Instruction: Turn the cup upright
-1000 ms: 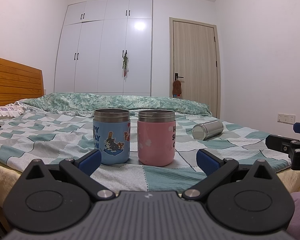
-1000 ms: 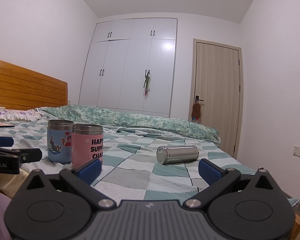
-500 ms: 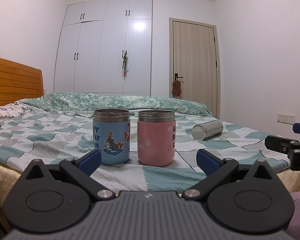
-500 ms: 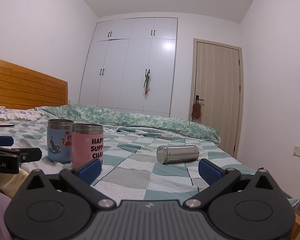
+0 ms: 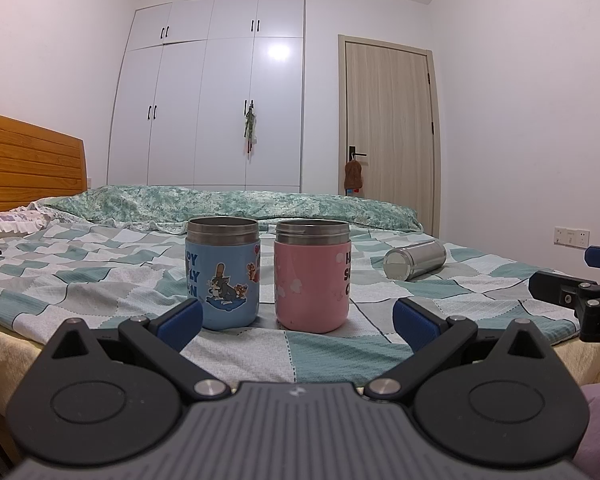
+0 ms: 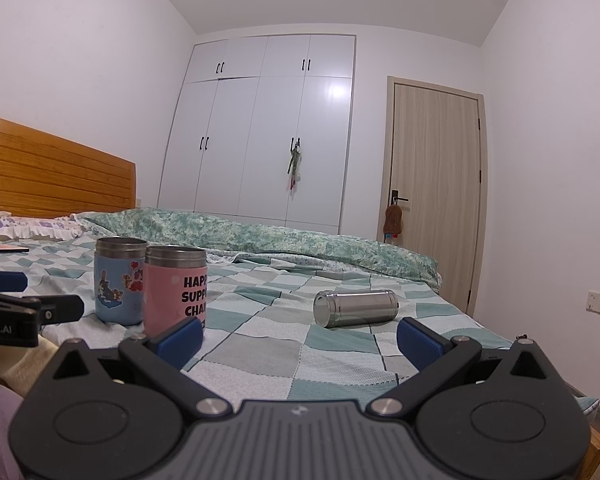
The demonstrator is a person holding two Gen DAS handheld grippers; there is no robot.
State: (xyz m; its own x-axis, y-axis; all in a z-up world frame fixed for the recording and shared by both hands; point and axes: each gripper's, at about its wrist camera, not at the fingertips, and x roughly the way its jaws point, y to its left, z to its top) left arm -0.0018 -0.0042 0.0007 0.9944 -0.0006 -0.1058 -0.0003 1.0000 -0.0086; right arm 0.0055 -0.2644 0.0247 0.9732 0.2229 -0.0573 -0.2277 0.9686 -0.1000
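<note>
A wooden headboard closes the left end of the bed, which carries a green-and-white checked quilt. Near the front edge of the bed, left of centre, a blue cartoon cup stands upright with its steel rim up. Just beside it on the right, apart by a narrow gap, a pink lettered cup also stands upright. Farther right and deeper onto the bed, well apart from the pair, the steel cup lies on its side, one flat end toward the front left.

The left gripper hangs at the front edge of the bed facing the two upright cups, its blue fingertips spread wide with nothing between them. The right gripper sits at the same edge farther right, aimed toward the lying steel cup, its blue fingertips likewise spread and empty, apart from the cup. Beyond the far edge of the bed stand a white wardrobe and, right of it, a pale wooden door.
</note>
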